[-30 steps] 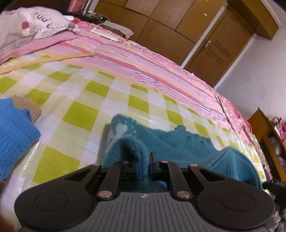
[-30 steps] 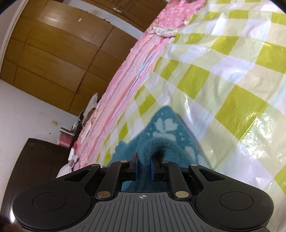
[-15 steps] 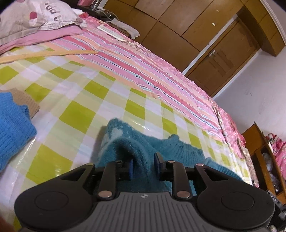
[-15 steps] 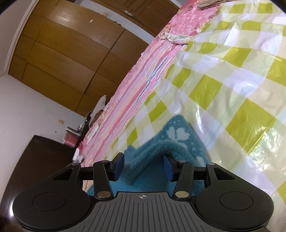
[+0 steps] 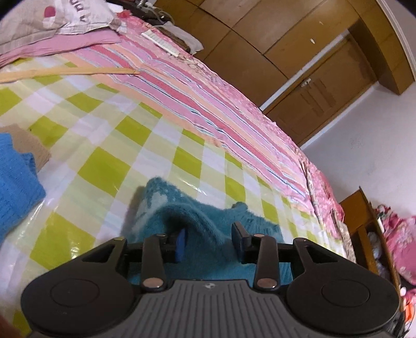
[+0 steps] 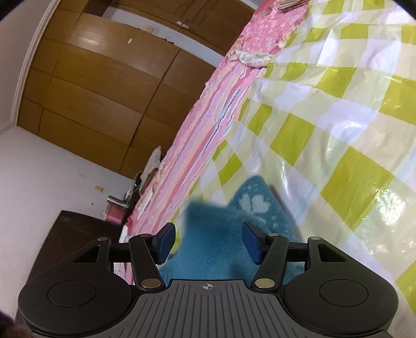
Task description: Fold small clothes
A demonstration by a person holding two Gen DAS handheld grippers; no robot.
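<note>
A teal knitted sweater with pale heart marks lies on the green-and-white checked plastic sheet on the bed. My left gripper is open; a raised fold of the sweater sits between its spread fingers. In the right wrist view the same sweater lies under my right gripper, which is open wide with the knit between its blue pads, not pinched.
A bright blue knit on a tan garment lies at the left. A pink striped bedspread, pillows and a wooden stick are beyond. Wooden wardrobe doors and a dark cabinet stand around the bed.
Both grippers were shut on folds of the teal sweater a second ago. The right opened first, then the left. The sweater has settled onto the sheet.
</note>
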